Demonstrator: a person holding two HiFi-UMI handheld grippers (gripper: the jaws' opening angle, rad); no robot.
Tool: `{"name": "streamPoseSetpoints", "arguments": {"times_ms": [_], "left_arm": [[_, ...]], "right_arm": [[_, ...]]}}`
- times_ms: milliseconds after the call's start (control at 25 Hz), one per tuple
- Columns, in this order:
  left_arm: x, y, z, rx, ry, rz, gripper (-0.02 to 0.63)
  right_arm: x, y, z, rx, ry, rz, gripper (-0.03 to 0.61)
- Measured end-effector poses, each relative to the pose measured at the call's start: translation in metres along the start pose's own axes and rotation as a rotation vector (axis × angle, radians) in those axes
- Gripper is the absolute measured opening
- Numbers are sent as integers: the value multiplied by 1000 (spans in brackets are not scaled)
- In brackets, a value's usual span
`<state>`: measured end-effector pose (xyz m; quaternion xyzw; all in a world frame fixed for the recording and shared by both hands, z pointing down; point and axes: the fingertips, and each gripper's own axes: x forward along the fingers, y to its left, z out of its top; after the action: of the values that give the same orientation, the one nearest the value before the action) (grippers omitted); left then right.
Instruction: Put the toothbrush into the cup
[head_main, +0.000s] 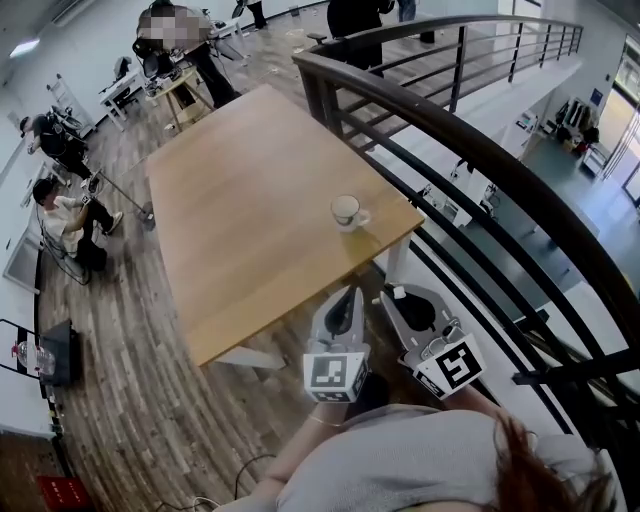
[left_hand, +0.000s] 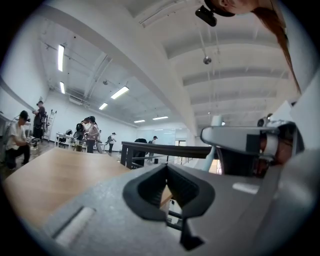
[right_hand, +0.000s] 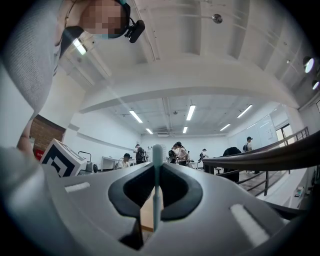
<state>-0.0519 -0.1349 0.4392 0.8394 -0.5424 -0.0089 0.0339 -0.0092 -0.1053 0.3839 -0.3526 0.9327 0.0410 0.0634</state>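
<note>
Rectangular light-wood worktop (head_main: 250, 190), standing on plank floor (head_main: 130, 380). Bearing one white handled cup (head_main: 347, 211), upright, near the right-hand corner in the head view, inside both edges.

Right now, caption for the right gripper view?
Right gripper, jaws shut on an upright toothbrush; railing at right.

Pale-green toothbrush (right_hand: 156, 185) upright; white cup (head_main: 347, 211) near table (head_main: 250, 220) edge

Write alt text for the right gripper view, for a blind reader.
The right gripper is clamped on a pale green toothbrush standing upright between its jaws. Behind are distant people and a dark railing on the right.
</note>
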Motion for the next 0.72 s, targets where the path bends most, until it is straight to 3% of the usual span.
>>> {"name": "streamPoseSetpoints", "arguments": {"times_ms": [320, 720], "left_arm": [[53, 53, 23, 3, 10, -41, 3], [79, 68, -9, -36, 63, -67, 3]], "right_arm": [[72, -34, 9, -12, -19, -39, 18], [94, -53, -16, 31, 3, -58, 18]]}}
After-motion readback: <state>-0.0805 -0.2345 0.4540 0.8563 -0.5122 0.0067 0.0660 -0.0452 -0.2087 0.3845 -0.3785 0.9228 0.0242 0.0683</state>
